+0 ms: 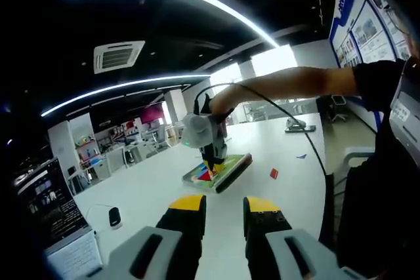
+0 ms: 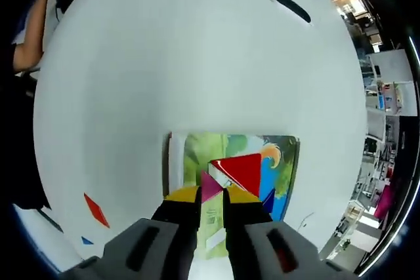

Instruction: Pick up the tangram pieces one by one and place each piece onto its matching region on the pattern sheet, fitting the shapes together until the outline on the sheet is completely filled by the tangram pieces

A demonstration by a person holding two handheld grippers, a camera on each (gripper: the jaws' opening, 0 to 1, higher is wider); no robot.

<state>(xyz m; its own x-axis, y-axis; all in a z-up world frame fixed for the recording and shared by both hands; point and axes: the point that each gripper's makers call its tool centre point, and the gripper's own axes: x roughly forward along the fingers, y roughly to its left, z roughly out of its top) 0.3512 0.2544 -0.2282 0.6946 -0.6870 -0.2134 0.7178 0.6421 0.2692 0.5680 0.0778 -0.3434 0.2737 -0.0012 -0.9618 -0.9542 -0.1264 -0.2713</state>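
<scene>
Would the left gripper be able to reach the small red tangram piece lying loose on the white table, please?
Probably yes: the left gripper hangs open above bare white table, and nothing lies between it and the small red tangram piece.

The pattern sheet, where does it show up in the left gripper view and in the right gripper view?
Left gripper view: the pattern sheet lies on the white table at centre, under the right claw.
Right gripper view: the sheet sits low at centre, just ahead of the claw tips.
Shared landmark: the loose red piece on the table beside the sheet.
</scene>
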